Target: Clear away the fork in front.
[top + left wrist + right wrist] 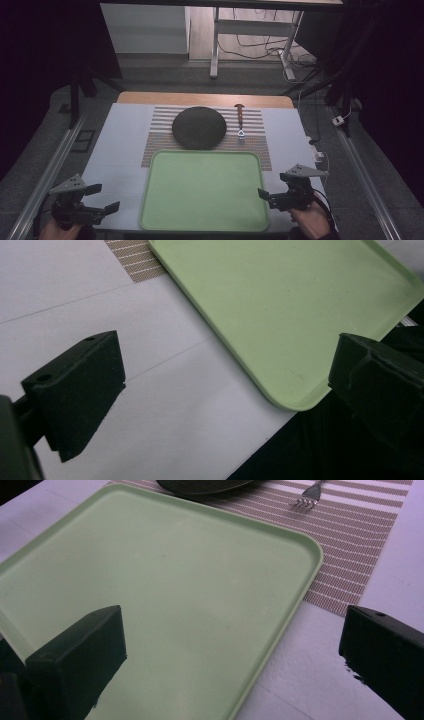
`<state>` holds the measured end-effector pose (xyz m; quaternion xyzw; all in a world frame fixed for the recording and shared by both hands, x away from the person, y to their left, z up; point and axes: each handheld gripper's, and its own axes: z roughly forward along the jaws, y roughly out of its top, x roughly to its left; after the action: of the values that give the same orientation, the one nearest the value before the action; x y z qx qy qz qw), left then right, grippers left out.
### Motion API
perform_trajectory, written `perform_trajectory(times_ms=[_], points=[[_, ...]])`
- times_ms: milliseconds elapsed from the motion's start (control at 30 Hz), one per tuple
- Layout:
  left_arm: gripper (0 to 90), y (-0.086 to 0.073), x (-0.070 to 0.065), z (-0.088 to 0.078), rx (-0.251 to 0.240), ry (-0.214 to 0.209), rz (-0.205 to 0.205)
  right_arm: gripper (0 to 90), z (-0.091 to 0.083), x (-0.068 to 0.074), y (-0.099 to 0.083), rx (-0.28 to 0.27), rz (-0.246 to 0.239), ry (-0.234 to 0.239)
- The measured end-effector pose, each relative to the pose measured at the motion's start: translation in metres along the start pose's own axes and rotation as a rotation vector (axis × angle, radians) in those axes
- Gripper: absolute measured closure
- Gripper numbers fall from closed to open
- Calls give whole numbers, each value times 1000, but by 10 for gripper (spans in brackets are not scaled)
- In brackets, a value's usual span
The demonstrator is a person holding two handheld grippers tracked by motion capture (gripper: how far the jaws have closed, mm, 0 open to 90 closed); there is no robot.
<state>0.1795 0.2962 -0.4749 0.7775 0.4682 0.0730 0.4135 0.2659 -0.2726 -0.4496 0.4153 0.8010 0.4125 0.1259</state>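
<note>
Jaws spread wide and holding nothing, the left gripper [102, 198] hovers over the white table [120, 135] at about 8 o'clock from the green tray [202, 190], near its front-left corner. Beyond the tray, at 12 o'clock, a dark round plate [199, 127] lies on a striped placemat [160, 142]. A fork [240, 120] lies at the plate's 3 o'clock, tines toward the tray. At the tray's 4 o'clock the right gripper [270, 196] is likewise wide apart and empty, one jaw over the tray's edge.
</note>
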Motion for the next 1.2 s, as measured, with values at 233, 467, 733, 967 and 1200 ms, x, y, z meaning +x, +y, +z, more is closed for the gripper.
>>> perform_trajectory(times_ms=[233, 467, 733, 967, 1200], points=[[4, 1, -3, 0, -7, 20, 24, 0, 8, -4, 9, 24, -1, 10], [0, 1, -2, 0, -4, 21, 21, 0, 18, -2, 17, 38, -42, 12], [0, 1, -2, 1, 2, 16, 19, 0, 35, -9, 29, 61, -23, 32], [0, 1, -2, 1, 4, 15, 17, 0, 51, -16, 39, 77, -29, 16], [0, 1, -1, 1, 2, 9, 10, 0, 72, -30, 50, 114, -50, -49]])
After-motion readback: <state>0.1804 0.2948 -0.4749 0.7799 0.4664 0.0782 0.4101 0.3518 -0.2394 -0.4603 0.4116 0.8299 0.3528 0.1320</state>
